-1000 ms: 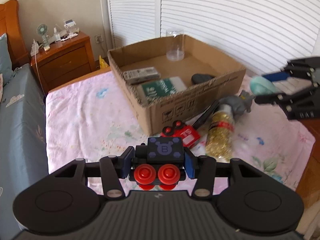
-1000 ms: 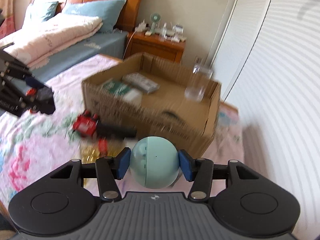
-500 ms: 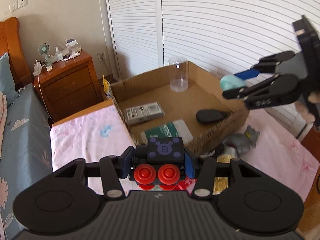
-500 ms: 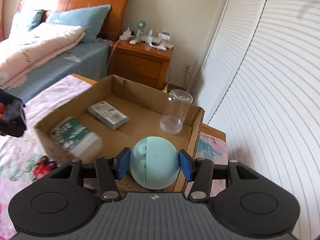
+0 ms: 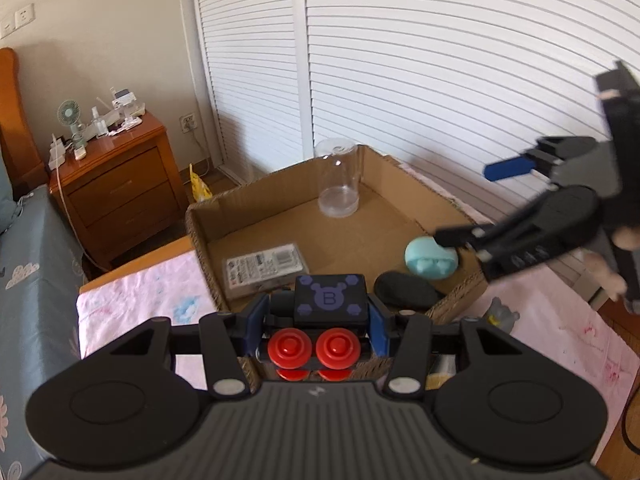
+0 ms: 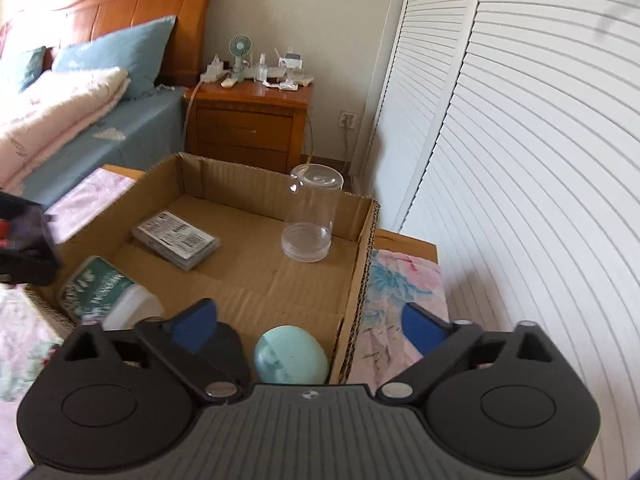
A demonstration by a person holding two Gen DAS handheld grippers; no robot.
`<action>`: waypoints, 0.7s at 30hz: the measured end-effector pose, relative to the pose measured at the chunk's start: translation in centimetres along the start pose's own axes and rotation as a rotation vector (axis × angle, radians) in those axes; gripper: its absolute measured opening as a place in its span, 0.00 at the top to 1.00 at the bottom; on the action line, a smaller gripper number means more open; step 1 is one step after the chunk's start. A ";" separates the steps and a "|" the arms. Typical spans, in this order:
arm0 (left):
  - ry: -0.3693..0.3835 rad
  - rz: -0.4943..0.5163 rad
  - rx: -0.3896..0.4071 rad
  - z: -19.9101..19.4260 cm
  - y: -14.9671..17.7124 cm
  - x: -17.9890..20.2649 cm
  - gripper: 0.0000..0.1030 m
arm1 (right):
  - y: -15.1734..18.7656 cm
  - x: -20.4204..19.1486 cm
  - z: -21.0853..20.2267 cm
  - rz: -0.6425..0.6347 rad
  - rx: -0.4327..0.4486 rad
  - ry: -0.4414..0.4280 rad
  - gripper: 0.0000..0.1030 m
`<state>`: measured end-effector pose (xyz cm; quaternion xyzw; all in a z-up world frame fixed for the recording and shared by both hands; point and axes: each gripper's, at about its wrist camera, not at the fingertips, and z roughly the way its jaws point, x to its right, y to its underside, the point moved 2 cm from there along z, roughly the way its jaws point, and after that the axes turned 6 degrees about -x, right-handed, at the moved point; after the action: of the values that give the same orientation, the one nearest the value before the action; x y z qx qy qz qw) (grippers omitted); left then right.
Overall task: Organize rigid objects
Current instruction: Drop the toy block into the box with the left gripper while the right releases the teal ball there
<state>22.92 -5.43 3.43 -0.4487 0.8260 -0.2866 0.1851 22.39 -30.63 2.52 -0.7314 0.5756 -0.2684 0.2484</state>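
My left gripper (image 5: 316, 320) is shut on a black toy block (image 5: 330, 300) with a bear "B" mark and red round knobs, held over the near wall of the cardboard box (image 5: 248, 196). My right gripper (image 6: 308, 320) hangs above the box's near right corner; its jaws are opening, and nothing touches its blue pads (image 6: 196, 324). The teal ball (image 6: 290, 358) lies below them on the box floor, also visible as the teal ball (image 5: 430, 258) under the right gripper (image 5: 472, 204).
Inside the box are a clear cup (image 6: 310, 216), a card pack (image 6: 176, 238), a green packet (image 6: 96, 284) and a black oval object (image 5: 404, 290). A grey toy (image 5: 502, 312) lies outside on the pink sheet. A nightstand (image 5: 116, 176) and louvred doors stand behind.
The right gripper carried the teal ball over the box and spread its jaws; the ball now lies on the box floor. The left gripper moved toward the box with the toy still held.
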 end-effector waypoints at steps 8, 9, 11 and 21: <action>0.006 -0.005 -0.023 2.1 -2.7 1.0 0.51 | 1.9 -0.3 -3.4 0.060 -0.022 0.007 0.00; 0.002 -0.010 -0.027 2.5 -3.1 1.0 0.51 | 2.2 -0.3 -3.8 0.068 -0.020 0.004 0.00; -0.006 -0.018 -0.036 3.3 -3.6 0.9 0.51 | 2.7 -0.5 -4.5 0.077 -0.010 0.000 0.00; -0.097 -0.071 0.004 4.5 -4.1 -0.5 0.08 | 4.4 -0.9 -6.0 0.111 0.002 0.020 0.00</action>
<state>28.33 -8.12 2.58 -0.4906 0.7992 -0.2724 0.2153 15.05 -30.98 3.82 -0.6953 0.6176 -0.2622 0.2576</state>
